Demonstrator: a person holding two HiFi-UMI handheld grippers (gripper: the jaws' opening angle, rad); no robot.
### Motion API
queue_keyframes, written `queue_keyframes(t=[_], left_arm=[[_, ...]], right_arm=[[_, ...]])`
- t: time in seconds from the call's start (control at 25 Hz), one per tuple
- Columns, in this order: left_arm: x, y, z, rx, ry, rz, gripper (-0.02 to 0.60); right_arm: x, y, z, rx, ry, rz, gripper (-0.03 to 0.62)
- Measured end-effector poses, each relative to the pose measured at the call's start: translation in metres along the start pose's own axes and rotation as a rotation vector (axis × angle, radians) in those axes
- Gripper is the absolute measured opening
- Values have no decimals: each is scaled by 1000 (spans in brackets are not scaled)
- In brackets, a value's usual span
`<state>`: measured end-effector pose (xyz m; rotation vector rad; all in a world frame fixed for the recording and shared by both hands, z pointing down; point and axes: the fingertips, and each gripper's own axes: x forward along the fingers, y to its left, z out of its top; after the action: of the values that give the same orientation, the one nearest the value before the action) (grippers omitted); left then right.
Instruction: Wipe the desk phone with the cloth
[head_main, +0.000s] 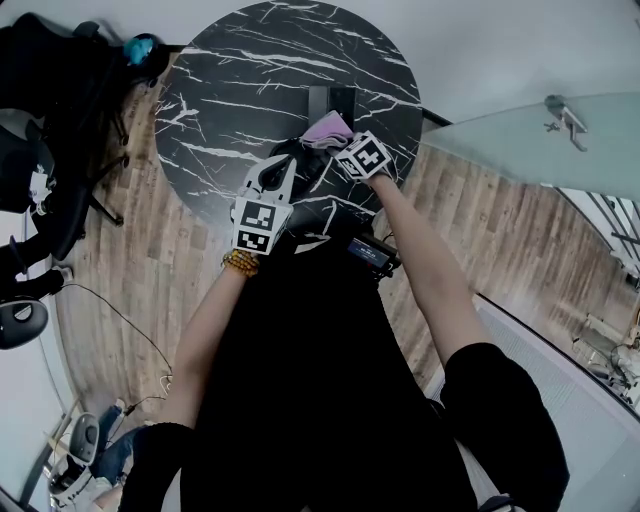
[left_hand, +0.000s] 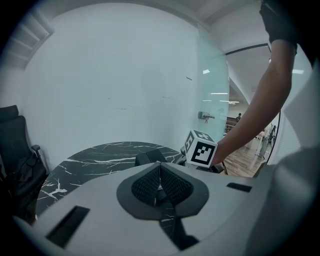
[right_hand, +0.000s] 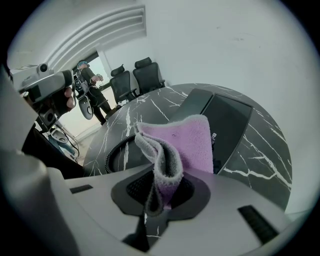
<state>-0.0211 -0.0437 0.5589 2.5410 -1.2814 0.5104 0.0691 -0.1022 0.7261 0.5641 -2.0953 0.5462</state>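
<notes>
Right gripper (right_hand: 161, 194) pinches the folded purple cloth (right_hand: 186, 145) over the black desk phone (right_hand: 227, 122) on the marble table (right_hand: 270, 150). Left gripper (left_hand: 160, 184) hovers just left, jaws pressed together, empty.

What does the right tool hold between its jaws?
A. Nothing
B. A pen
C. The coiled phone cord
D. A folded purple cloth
D: in the right gripper view, the right tool has its jaws closed on the purple cloth, which is folded and stands up out of them.
</notes>
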Motion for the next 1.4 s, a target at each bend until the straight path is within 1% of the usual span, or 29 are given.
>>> queue_keyframes(t=[0.28,0.44,0.76,0.84,0.96,1.08,1.2,1.32,1.4], left_arm=[[0,1,-1,-1,3,-2,14],[-1,-1,-3,0,7,-4,14],[-4,0,-4,-2,9,2,14],[-3,-1,-4,1,10,-2,14],[-3,-3,-3,3,10,-5,14],[-4,-3,-3,2,9,-5,14],[-3,-3,-2,0,9,-5,14],[-3,-5,-1,-2,9,-7,14],[-3,-7,-1,1,10,-9,14]], right_arm=[[0,3,-1,3,2,10,63],[3,8,-9,9,31,61,63],[5,12,-14,41,37,68,63],[5,14,-16,55,51,86,63],[1,21,-17,54,67,143,64],[-10,27,-9,25,38,186,63],[-27,24,9,-30,-5,192,64],[-46,11,37,-74,-79,157,63],[-62,-6,62,-92,-152,99,63]])
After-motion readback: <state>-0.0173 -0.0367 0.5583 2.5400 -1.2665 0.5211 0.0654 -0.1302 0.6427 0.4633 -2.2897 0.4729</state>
